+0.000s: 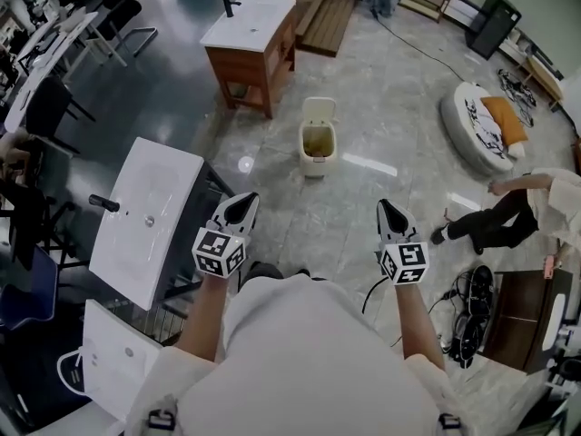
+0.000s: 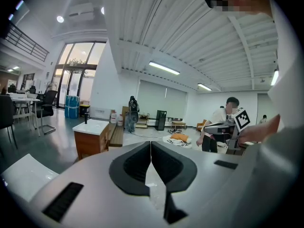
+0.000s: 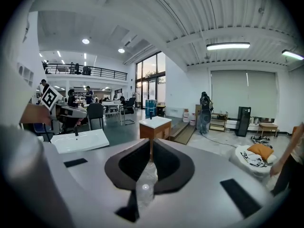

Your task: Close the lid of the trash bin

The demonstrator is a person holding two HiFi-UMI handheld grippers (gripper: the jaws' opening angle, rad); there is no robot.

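Observation:
The small cream trash bin [image 1: 316, 148] stands on the grey floor ahead of me, its lid [image 1: 319, 110] tipped up and back so the inside shows. Both grippers hover well short of it, at waist height. My left gripper [image 1: 242, 200] is below and left of the bin, with its jaws shut and nothing between them. My right gripper [image 1: 387, 206] is below and right of the bin, also shut and empty. In the left gripper view the left gripper's [image 2: 150, 145] jaws meet along one line. The right gripper view shows the same for the right gripper [image 3: 150, 142]. Neither gripper view shows the bin.
A wooden cabinet with a white sink top [image 1: 250, 48] stands behind and left of the bin. A white basin [image 1: 145, 221] is close on my left. A person [image 1: 508, 209] bends at the right, near cables [image 1: 472, 314] and a round cushion [image 1: 481, 125].

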